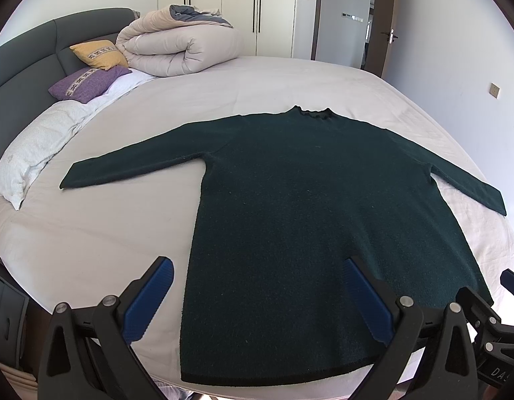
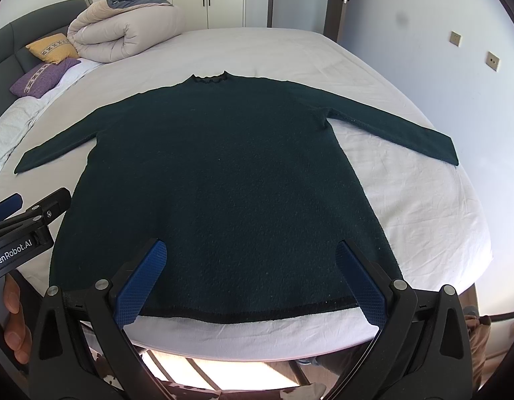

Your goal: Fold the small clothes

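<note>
A dark green long-sleeved sweater [image 1: 306,200] lies flat on the white bed [image 1: 123,233], collar at the far side, both sleeves spread out; it also shows in the right wrist view [image 2: 223,183]. My left gripper [image 1: 258,266] is open and empty, hovering above the sweater's lower left hem, its left pad over the sheet. My right gripper [image 2: 250,250] is open and empty above the middle of the bottom hem. The left gripper's body [image 2: 27,223] shows at the left edge of the right wrist view.
A rolled beige duvet [image 1: 180,46], a yellow cushion [image 1: 97,54], a purple cushion [image 1: 87,83] and a white pillow [image 1: 33,153] lie at the bed's left by the dark headboard [image 1: 20,66]. Wardrobes and a door stand behind. The bed's near edge [image 2: 257,340] lies just below the hem.
</note>
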`<state>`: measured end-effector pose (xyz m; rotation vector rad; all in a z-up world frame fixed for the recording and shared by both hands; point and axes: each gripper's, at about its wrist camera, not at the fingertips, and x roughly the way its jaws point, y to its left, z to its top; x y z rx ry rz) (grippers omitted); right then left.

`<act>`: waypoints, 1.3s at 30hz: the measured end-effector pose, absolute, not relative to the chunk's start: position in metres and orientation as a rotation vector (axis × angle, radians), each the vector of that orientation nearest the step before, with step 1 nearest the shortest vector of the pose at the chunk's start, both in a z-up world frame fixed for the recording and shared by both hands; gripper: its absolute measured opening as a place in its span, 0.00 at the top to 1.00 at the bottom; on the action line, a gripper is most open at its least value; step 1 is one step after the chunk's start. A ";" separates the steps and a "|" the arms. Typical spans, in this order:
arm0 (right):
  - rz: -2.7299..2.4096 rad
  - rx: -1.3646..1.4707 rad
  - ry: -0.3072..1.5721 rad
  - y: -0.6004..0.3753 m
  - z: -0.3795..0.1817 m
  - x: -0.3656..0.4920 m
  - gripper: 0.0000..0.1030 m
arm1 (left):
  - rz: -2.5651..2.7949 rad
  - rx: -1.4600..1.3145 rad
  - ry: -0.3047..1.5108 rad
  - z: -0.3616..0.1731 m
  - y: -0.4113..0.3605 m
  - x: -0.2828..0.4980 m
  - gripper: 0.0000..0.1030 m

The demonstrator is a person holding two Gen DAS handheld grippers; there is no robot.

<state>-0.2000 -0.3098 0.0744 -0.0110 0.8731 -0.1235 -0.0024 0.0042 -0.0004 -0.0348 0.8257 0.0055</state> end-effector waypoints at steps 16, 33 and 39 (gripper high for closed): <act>-0.122 -0.009 0.876 -0.310 0.074 -0.202 0.00 | 0.003 -0.030 0.828 0.000 -0.001 -0.002 0.00; -0.121 -0.010 0.879 -0.310 0.073 -0.203 0.00 | 0.000 -0.034 0.832 -0.003 -0.002 -0.003 0.00; -0.121 -0.011 0.882 -0.310 0.070 -0.202 0.00 | -0.001 -0.040 0.837 -0.007 -0.001 -0.002 0.00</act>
